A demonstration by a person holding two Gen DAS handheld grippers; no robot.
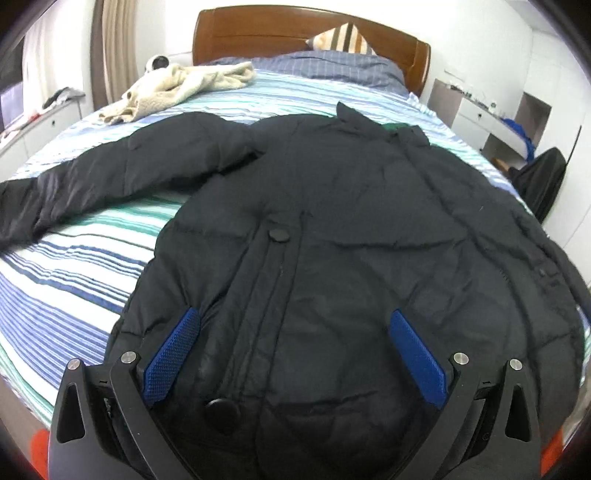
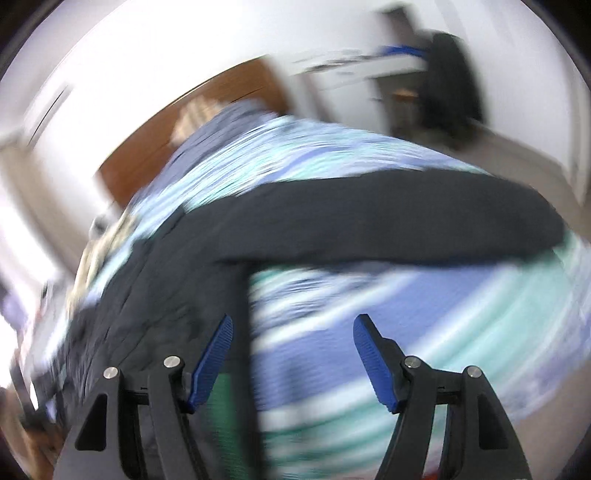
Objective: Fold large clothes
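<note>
A large dark navy puffer jacket (image 1: pixel 332 221) lies front up on the striped bed (image 1: pixel 74 273), collar toward the headboard. Its left sleeve (image 1: pixel 110 177) stretches out to the left. My left gripper (image 1: pixel 295 321) is open and empty, its blue pads (image 1: pixel 173 354) spread wide just above the jacket's hem. In the blurred right wrist view the jacket's body (image 2: pixel 147 295) is at the left and its other sleeve (image 2: pixel 406 229) stretches to the right. My right gripper (image 2: pixel 293 328) is open and empty, over the jacket's side edge and the striped sheet (image 2: pixel 406 325).
A cream fleece garment (image 1: pixel 177 88) lies at the bed's far left. A wooden headboard (image 1: pixel 277 33), a blue pillow (image 1: pixel 332 66) and a striped cushion (image 1: pixel 343 37) are at the far end. A white cabinet (image 1: pixel 40 125) stands left, a desk and black chair (image 1: pixel 543 177) right.
</note>
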